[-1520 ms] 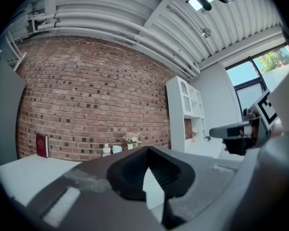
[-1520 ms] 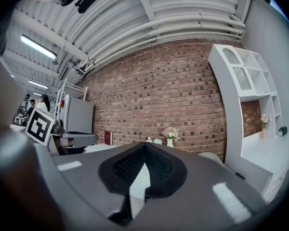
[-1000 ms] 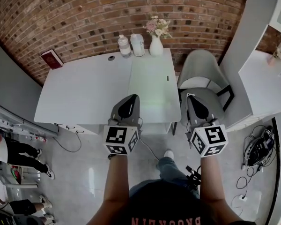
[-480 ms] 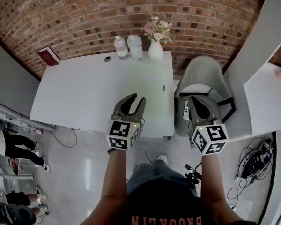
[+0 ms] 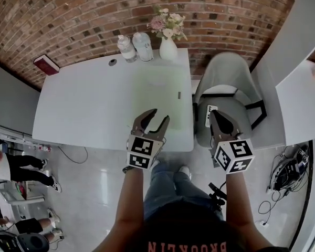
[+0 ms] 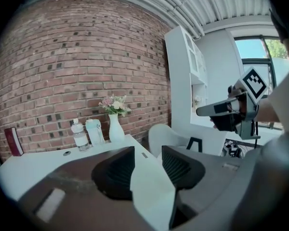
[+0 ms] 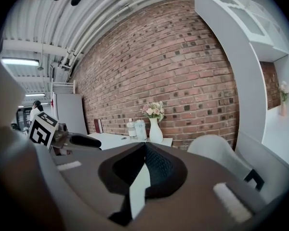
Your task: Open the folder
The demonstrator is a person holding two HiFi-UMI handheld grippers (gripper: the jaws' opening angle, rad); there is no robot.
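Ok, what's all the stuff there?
white table: one, white, by brick wall
pale green flat folder: one, green, table's right part
white vase of pink flowers: one, table's far edge
clear plastic bottles: two, left of vase
dark red book: one, table's far left corner
pale grey chair: one, right of table
left gripper: one, grey, jaws have just been opening, empty, over folder
right gripper: one, grey, shut, over chair

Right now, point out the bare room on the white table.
Free: the broad left half of the white table, between the dark red book and the pale green folder. Crowded: the back edge, with two pale plastic bottles and a white flower vase.
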